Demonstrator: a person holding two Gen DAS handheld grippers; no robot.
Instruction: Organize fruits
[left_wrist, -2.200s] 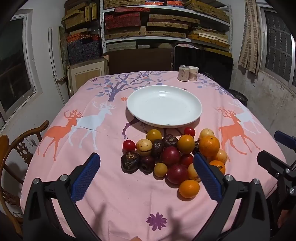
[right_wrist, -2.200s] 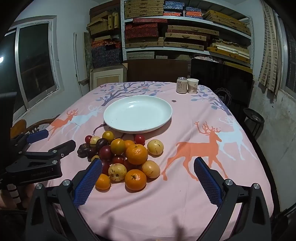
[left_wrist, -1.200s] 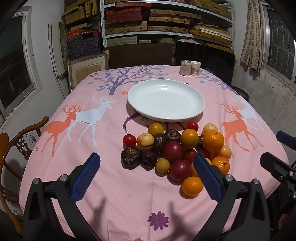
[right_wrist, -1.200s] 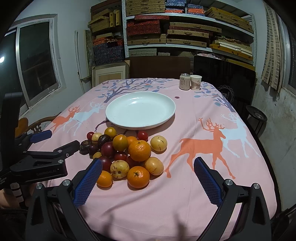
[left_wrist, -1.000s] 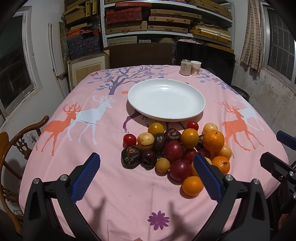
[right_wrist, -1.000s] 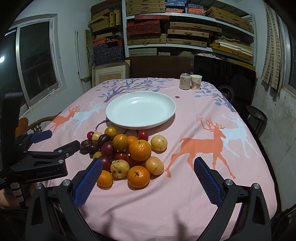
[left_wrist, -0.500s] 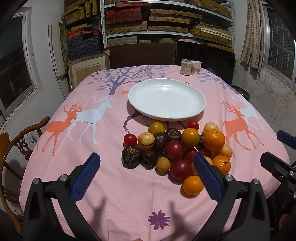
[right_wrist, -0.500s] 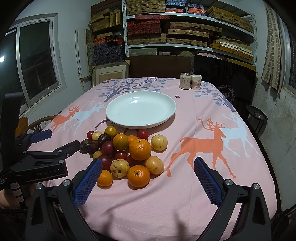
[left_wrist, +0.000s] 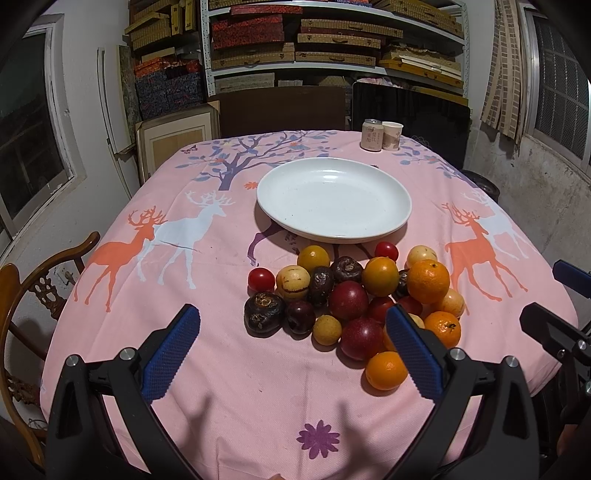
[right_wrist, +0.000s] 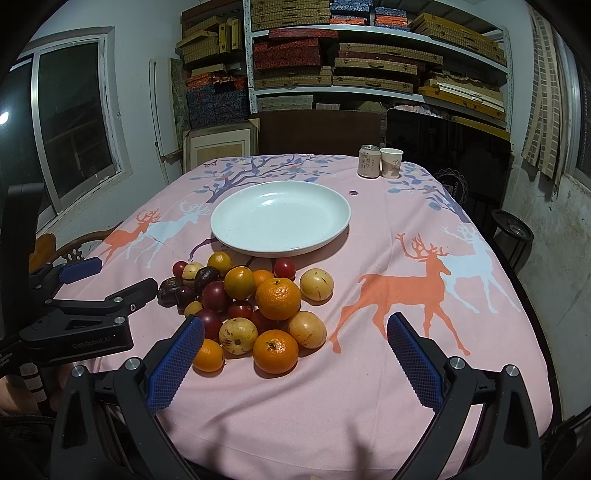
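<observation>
- Both claws, left claw (left_wrist: 291, 349) and right claw (right_wrist: 295, 360), gaped wide and empty, just short of the fruit pile (left_wrist: 354, 299).
- Nudging the pile beside the plate (left_wrist: 400, 218) could roll fruit off the tabletop (left_wrist: 221, 387).

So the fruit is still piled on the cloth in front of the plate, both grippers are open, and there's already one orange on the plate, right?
Not quite: the white plate holds nothing, as both wrist views show. The fruit pile does sit on the cloth in front of it, and the left gripper and right gripper are both open.
</observation>
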